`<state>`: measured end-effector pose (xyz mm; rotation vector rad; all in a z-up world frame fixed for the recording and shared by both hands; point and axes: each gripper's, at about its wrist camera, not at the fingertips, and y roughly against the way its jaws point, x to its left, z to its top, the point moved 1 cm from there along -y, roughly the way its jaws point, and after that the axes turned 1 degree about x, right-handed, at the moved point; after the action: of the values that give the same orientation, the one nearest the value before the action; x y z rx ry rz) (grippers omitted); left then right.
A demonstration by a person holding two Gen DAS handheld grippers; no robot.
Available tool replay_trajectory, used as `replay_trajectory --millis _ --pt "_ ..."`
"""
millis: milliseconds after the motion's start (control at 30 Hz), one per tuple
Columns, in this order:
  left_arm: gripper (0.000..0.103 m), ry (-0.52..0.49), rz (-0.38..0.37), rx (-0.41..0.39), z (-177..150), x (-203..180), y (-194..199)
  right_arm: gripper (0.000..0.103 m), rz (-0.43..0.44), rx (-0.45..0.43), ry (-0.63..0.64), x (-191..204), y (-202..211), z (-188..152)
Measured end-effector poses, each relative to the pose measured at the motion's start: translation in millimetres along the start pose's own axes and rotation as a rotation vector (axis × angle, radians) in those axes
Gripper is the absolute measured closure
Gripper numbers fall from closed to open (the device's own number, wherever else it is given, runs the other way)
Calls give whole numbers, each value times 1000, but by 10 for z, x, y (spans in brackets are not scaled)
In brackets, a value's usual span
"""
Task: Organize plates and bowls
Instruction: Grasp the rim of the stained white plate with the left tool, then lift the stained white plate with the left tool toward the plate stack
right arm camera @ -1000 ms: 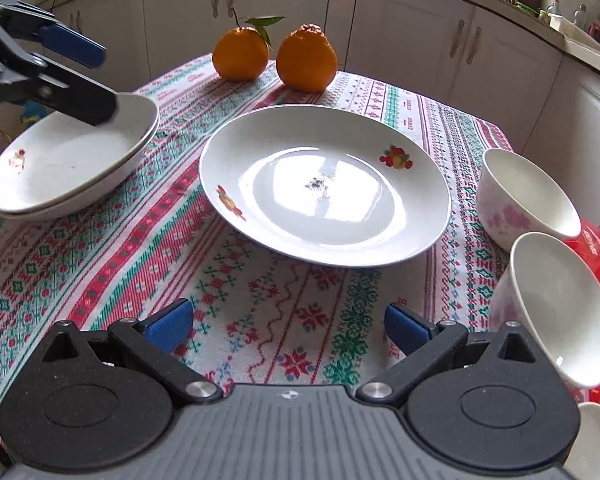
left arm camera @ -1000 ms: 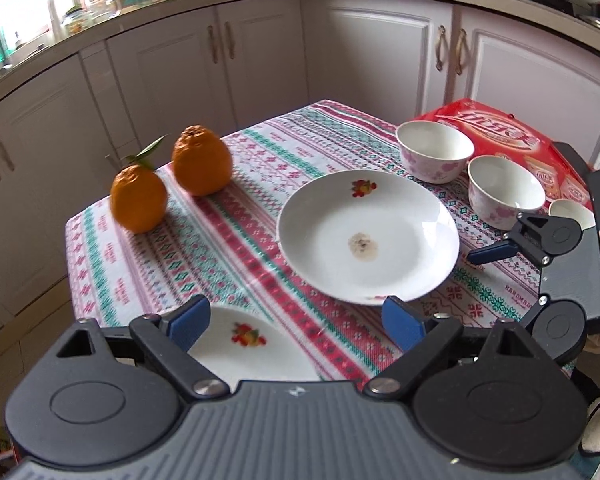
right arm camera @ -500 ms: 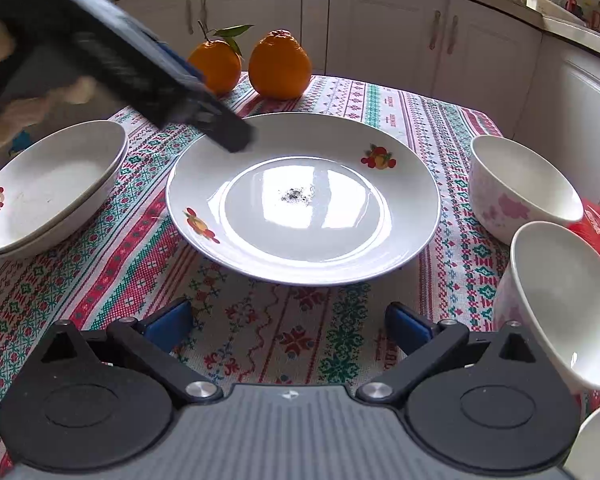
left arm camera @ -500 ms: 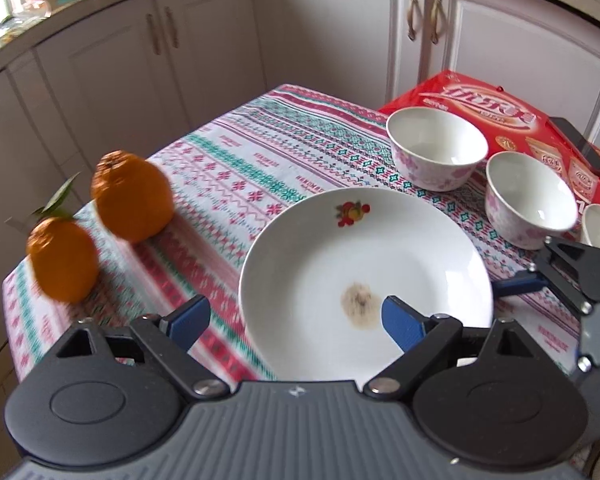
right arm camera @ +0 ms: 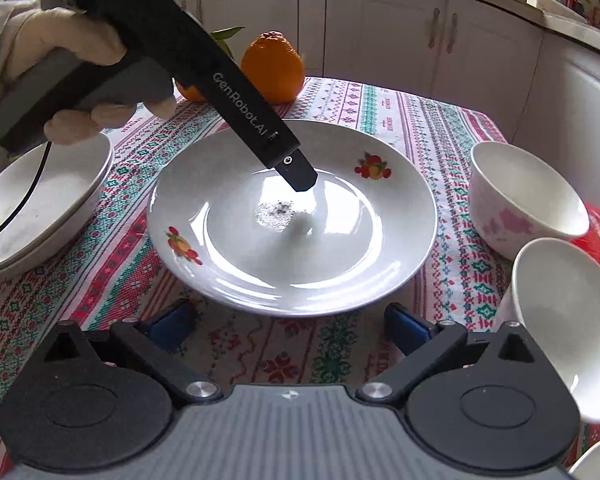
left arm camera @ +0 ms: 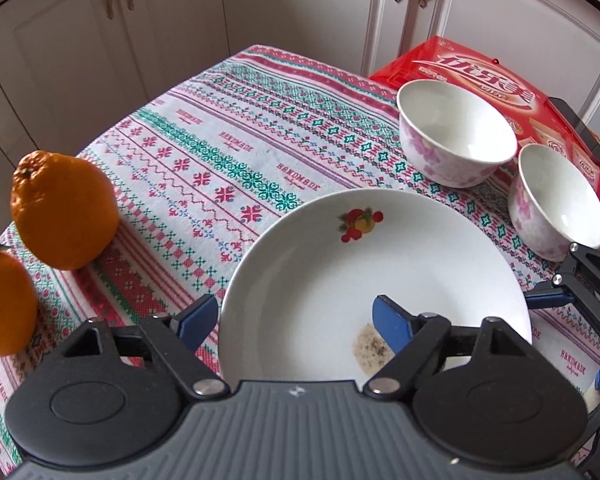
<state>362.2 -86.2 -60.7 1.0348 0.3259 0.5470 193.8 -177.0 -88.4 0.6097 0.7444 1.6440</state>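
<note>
Item: left gripper (left arm camera: 296,322), jaws closing astride the plate (left arm camera: 380,264) rim, unpinched; risk: smooth rim slips, plate drops onto table (left arm camera: 228,152).

left gripper (left arm camera: 294,322) angled steeply down, jaws closing, gloved hand (right arm camera: 80,64) wrapped round its handle; right gripper (right arm camera: 290,330) angled down, jaws spread wide.

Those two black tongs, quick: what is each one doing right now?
Left tongs: closing around the white fruit-print plate's rim, not yet gripping.
Right tongs: open, holding nothing.
</note>
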Motion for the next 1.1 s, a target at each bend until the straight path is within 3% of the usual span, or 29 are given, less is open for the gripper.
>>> replay_trajectory --millis 167,300,567,1100 --pt "30 -12 -36 32 86 38 -65 6 9 -4 -4 -35 10 21" --pt "32 -22 -51 51 117 53 -96 7 12 -5 -4 -54 5 37" --pt "32 -40 -57 87 159 51 -141 9 18 -13 9 -38 -31 65" --pt "35 -42 -50 87 114 28 -103 12 29 -12 32 -50 24 44"
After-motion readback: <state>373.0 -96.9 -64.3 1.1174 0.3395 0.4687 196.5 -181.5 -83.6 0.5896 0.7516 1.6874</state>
